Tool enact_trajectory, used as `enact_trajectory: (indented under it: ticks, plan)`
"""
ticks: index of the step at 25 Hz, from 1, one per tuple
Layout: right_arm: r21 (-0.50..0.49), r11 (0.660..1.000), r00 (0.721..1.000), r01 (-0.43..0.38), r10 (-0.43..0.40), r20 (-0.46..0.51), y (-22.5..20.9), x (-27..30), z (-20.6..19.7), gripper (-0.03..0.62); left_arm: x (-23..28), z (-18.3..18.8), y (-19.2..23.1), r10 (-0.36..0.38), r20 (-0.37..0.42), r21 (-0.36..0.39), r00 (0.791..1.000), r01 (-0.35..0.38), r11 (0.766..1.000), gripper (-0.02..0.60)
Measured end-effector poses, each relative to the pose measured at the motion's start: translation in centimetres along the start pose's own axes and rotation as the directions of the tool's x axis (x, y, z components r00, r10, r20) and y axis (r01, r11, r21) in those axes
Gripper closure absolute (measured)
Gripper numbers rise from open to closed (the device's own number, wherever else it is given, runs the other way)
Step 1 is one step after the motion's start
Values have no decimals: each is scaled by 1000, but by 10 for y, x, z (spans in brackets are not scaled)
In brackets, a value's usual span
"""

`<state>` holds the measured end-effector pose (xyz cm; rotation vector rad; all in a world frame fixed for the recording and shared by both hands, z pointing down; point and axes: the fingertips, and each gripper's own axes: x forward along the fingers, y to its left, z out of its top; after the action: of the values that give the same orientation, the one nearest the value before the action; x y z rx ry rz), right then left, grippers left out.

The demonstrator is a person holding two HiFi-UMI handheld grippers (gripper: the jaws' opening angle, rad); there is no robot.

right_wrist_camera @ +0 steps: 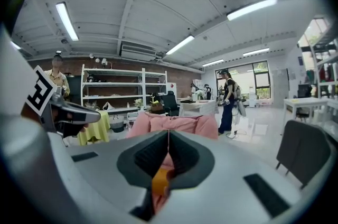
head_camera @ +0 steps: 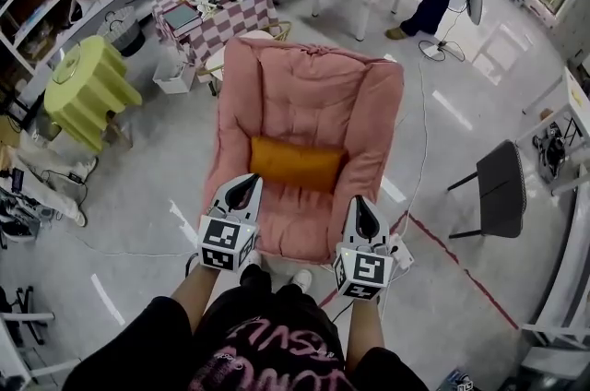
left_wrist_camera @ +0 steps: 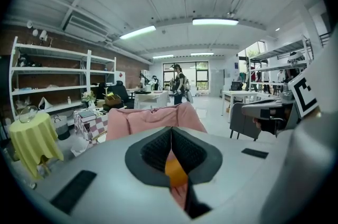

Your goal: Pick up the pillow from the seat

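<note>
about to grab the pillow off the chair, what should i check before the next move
1. Pillow lies flat on the armchair seat, nothing on top: ok.
2. Left gripper jaws open for a grasp: not ok, shut and empty.
3. Right gripper jaws open: not ok, shut and empty.
4. Both grippers aimed at the pillow: ok.
5. Contact with the pillow: cannot tell.

Nothing here can be read with certainty. Pink lettering runs across the person's black shirt (head_camera: 267, 352) (upside-down in the head view, and partly cut off), but its letters are illegible.
</note>
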<state>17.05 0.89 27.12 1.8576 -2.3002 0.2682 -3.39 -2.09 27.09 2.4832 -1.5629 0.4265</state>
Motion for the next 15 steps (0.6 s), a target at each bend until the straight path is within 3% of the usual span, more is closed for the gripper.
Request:
enact_trajectory:
  ticks: [15]
  plan:
    - [12,1000,1000,29,-29,3,12,10,8,574,-2,5,35,4,21,-20,1000,-4,1000,572]
